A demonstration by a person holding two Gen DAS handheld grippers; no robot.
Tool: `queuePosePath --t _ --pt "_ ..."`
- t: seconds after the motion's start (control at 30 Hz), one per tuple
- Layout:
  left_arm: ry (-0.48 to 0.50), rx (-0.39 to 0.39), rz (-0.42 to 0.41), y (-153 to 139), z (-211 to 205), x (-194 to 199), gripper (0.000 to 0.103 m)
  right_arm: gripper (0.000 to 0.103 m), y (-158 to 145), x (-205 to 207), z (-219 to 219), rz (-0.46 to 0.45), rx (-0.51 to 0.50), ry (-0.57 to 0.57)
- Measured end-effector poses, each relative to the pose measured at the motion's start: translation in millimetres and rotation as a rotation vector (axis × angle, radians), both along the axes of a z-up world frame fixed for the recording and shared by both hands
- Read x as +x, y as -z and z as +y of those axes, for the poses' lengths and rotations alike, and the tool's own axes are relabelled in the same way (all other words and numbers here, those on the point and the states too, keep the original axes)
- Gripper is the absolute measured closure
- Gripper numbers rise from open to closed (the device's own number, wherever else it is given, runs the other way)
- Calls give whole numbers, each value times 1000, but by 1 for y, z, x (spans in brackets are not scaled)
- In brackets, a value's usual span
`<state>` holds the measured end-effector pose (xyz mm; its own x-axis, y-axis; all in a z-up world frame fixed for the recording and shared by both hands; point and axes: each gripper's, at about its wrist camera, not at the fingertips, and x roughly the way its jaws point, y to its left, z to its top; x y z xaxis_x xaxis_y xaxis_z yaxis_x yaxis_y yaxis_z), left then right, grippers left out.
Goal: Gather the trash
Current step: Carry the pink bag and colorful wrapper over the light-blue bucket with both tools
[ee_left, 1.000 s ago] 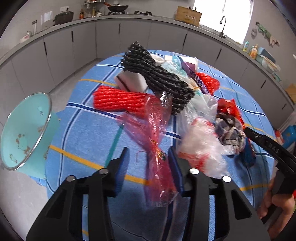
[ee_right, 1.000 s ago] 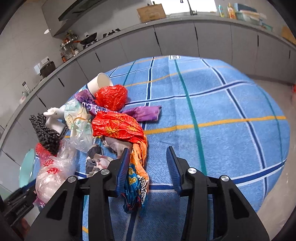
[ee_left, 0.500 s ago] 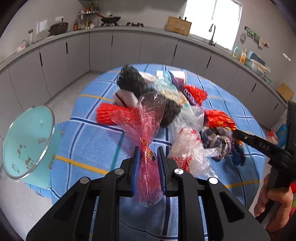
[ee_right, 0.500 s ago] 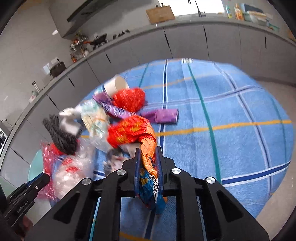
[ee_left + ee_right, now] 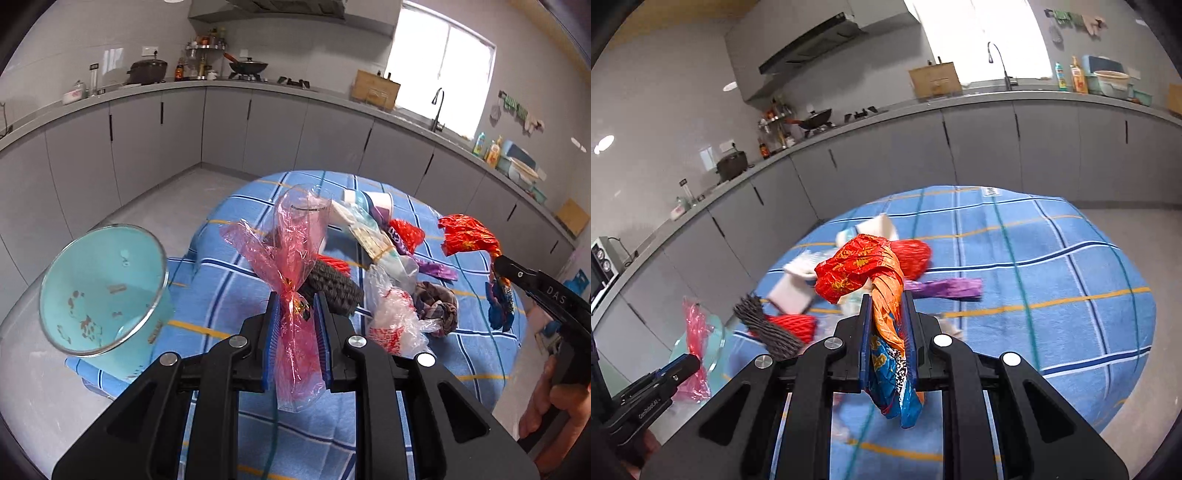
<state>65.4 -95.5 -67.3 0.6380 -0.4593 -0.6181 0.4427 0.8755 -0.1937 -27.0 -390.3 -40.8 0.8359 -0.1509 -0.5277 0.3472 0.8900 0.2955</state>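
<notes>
My left gripper (image 5: 295,314) is shut on a pink-red cellophane wrapper (image 5: 295,251) and holds it above the table. My right gripper (image 5: 888,314) is shut on a red, orange and blue snack bag (image 5: 864,269), lifted off the table; the bag also shows in the left wrist view (image 5: 467,234). A teal bin (image 5: 99,291) stands at the table's left edge. More trash lies on the blue checked tablecloth (image 5: 229,310): a black netted bundle (image 5: 332,284), a clear plastic bag (image 5: 391,317), a red net (image 5: 406,232) and a purple wrapper (image 5: 945,288).
A grey rag (image 5: 436,306) and a paper cup (image 5: 373,203) lie among the trash. Grey kitchen cabinets (image 5: 258,129) run round the room behind the table. Grey floor lies to the left of the table.
Both grippers closed on their pieces and lifted them off the table. The left rose with the cellophane, the right with the snack bag.
</notes>
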Motion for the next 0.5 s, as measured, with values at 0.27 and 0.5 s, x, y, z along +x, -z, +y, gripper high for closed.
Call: queuePosePath --t 0.27,0.5 --pt "-94 10 -22 -9 39 2 84 86 -8 14 53 -9 -5 -111" --pt "-209 46 -17 -6 83 14 84 86 -13 43 107 -13 -12 -223"
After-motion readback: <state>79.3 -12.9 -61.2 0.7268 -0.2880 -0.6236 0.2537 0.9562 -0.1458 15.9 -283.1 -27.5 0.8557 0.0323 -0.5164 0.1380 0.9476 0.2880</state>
